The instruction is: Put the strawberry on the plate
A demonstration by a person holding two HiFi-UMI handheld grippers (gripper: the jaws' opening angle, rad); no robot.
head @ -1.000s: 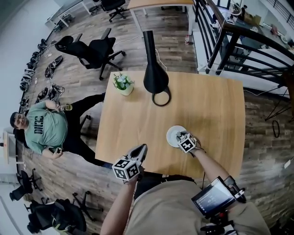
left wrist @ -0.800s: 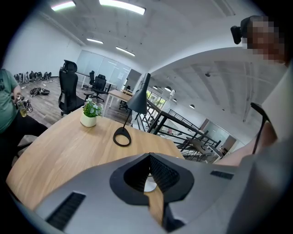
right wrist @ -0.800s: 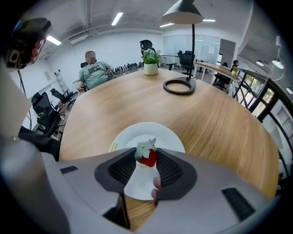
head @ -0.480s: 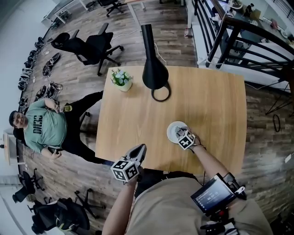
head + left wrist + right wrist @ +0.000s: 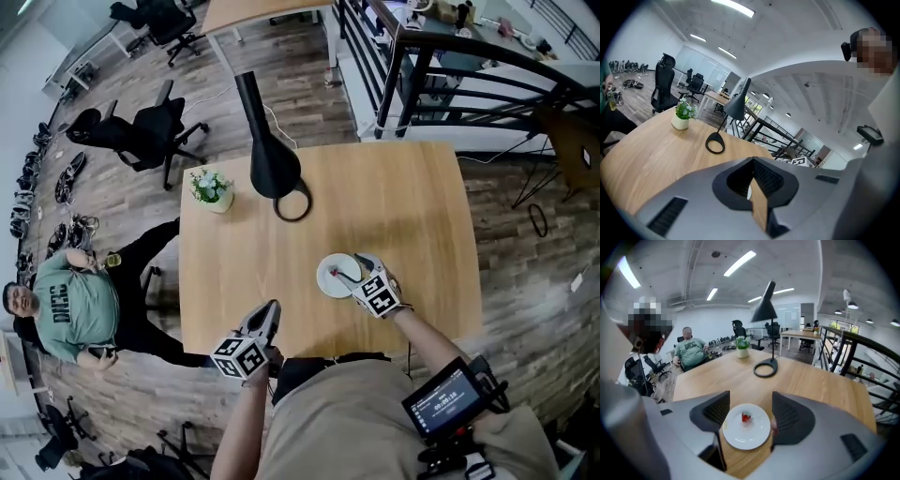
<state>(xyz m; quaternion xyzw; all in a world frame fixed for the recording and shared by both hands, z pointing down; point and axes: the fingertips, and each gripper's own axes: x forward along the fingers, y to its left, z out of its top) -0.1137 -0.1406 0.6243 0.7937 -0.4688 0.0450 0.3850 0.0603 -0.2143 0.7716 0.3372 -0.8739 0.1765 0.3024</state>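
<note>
Strawberry (image 5: 746, 417) sits on the plate (image 5: 740, 439); right gripper (image 5: 750, 399) is off it.
The right fingers have just been opening and are now spread wide, framing the plate and pinching nothing. The berry lies about mid-plate. The left gripper (image 5: 752, 161) has its fingers pressed together with nothing between them, and it hangs over the near edge of the surface (image 5: 412, 206). The plate is near that edge, right of centre, with bare wood on all sides and a wide open stretch up to the black lamp (image 5: 274, 169) and its ring base. A potted plant (image 5: 210, 187) stands at the far left corner. Readable marks: only the square markers on the gripper cubes. The print on the seated person's green shirt (image 5: 70, 309) and on the waist screen (image 5: 448, 398) is too small to read. Off the surface there are a dark railing (image 5: 450, 66) at the far right and office chairs (image 5: 141, 136) at the far left.
</note>
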